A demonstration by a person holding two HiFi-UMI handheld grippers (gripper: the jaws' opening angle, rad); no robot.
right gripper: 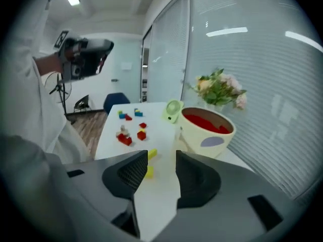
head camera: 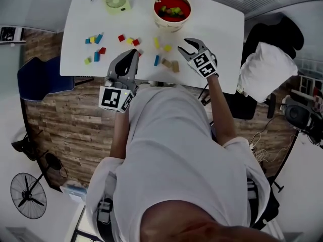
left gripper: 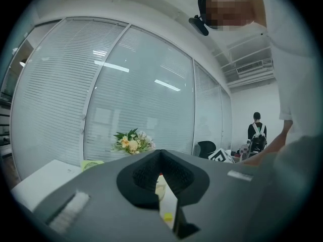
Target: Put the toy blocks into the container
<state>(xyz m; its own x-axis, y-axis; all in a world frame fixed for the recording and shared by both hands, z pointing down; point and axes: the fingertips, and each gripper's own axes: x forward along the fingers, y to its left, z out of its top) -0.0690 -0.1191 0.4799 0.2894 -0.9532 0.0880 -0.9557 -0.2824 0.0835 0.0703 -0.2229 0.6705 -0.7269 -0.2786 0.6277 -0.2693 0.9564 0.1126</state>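
Note:
Several small coloured toy blocks (head camera: 129, 41) lie scattered on the white table (head camera: 217, 24), with a separate cluster (head camera: 94, 38) at the left. The cream bowl with a red inside (head camera: 171, 26) stands at the far edge and holds several blocks. My right gripper (head camera: 184, 44) hovers to the right of two yellow blocks (head camera: 167, 48), near the bowl, open and empty. In the right gripper view the right gripper (right gripper: 161, 158) frames a yellow block (right gripper: 151, 154), with the bowl (right gripper: 207, 132) just beyond. My left gripper (head camera: 133, 52) is shut and empty above the table's near edge; the left gripper (left gripper: 160, 155) points up towards the window.
A green desk fan (head camera: 117, 1) stands left of the bowl, and flowers (right gripper: 218, 88) rise behind it. A blue chair (head camera: 40, 77) is left of the table, a white cushion (head camera: 265, 69) on the right. A floor fan (head camera: 28, 195) stands behind me. A person (left gripper: 257, 132) stands far off.

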